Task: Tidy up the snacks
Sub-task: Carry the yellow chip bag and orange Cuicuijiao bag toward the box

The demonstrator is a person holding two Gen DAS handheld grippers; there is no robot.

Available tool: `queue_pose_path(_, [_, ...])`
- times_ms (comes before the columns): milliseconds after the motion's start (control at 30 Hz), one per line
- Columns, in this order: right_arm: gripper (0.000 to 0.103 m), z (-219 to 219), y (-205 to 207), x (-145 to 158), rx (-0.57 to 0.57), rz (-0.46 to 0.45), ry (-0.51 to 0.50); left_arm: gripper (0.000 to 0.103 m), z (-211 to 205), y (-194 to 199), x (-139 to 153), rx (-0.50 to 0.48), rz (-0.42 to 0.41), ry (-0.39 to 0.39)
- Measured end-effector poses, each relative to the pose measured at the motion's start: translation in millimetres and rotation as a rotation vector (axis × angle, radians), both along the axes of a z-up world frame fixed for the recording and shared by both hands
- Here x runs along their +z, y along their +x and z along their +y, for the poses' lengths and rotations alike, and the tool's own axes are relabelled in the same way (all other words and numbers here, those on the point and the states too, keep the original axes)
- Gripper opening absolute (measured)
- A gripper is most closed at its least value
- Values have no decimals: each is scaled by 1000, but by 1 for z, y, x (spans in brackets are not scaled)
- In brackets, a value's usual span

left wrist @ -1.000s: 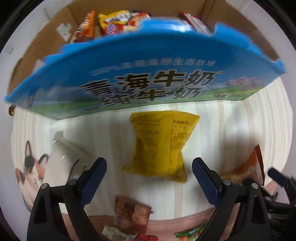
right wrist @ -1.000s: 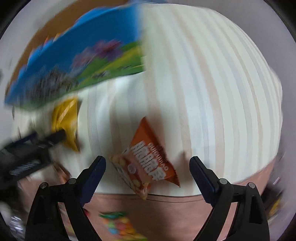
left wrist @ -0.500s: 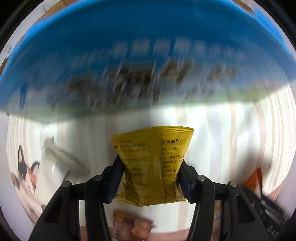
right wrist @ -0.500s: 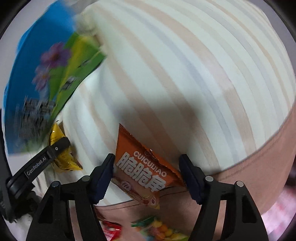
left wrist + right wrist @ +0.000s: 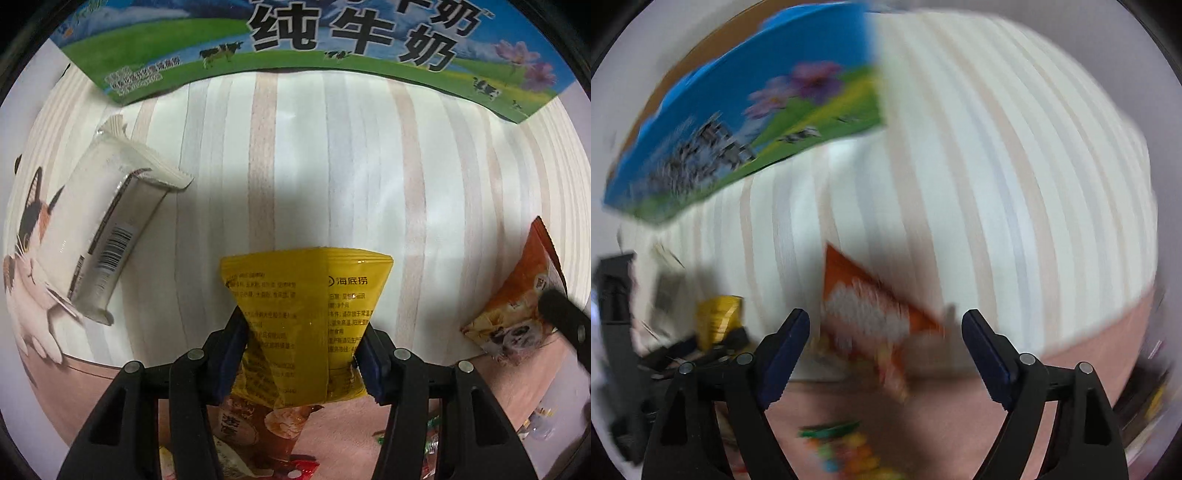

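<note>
Gripping the yellow packet [image 5: 303,325] low across its pinched middle with the left gripper [image 5: 301,350], blue pads pressing in from both sides, top flaring out over the striped cloth [image 5: 332,166]. Opening the right gripper [image 5: 884,354], jaws wide, with the orange packet [image 5: 871,314] lying blurred between them and neither pad touching it. Sitting well apart at the far edge: the milk box [image 5: 332,44], presumably the place for the snacks. Resting off to the left, untouched: a white wrapped bar [image 5: 107,236].

Risking a slip of the yellow packet, being slick foil held only at a crumpled waist. Risking a clash between the two grippers, working close side by side. Possibly snagging the box wall while lifting the packet over.
</note>
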State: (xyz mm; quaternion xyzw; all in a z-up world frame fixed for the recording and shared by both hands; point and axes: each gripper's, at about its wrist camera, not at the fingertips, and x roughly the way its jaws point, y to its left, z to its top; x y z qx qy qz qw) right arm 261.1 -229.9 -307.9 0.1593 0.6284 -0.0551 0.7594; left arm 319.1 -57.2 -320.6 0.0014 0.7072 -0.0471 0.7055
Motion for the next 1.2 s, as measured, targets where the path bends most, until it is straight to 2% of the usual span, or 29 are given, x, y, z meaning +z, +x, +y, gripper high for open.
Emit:
queue_pose_path(133, [87,-9,-18,-21,-166,20,183,52,5,-6,-5,-1,0,1])
queue_pose_path(200, [87,-17,-15,-32,-207,30,211,52,4,4,-8,-1,4,1])
queue_pose_path(267, [82,-32,-5,-38,-216,47,208,52,4,6,-8,-1,7,-2])
queue_pose_path(300, [70,-24,0,-38,-214,60,181,52,4,9,-6,-2,5,-2])
queue_pose_path(400, [58,-19,-2,-29,-147,38,105,49,-1,13,3,-8,-13,4])
queue_pose_path(567, [54,-13,-8,-14,-66,16,112,47,4,12,25,-15,-37,-14])
queue_pose_path(700, [54,-10,-13,11,7,-40,113,47,7,13,67,-29,-102,-47])
queue_pose_path(800, [54,-15,-10,34,27,-75,159,47,10,18,102,-30,-148,-88])
queue_pose_path(900, [54,-29,-1,77,56,-132,199,47,13,32,149,-25,-212,-150])
queue_pose_path(1000, [54,-40,9,126,98,-212,233,47,12,49,180,-35,-241,-201])
queue_pose_path(1100, [54,-22,36,147,127,-257,260,47,11,76,207,-46,-278,-193])
queue_pose_path(1200, [54,-22,65,174,159,-298,262,47,9,111,218,-49,-293,-173])
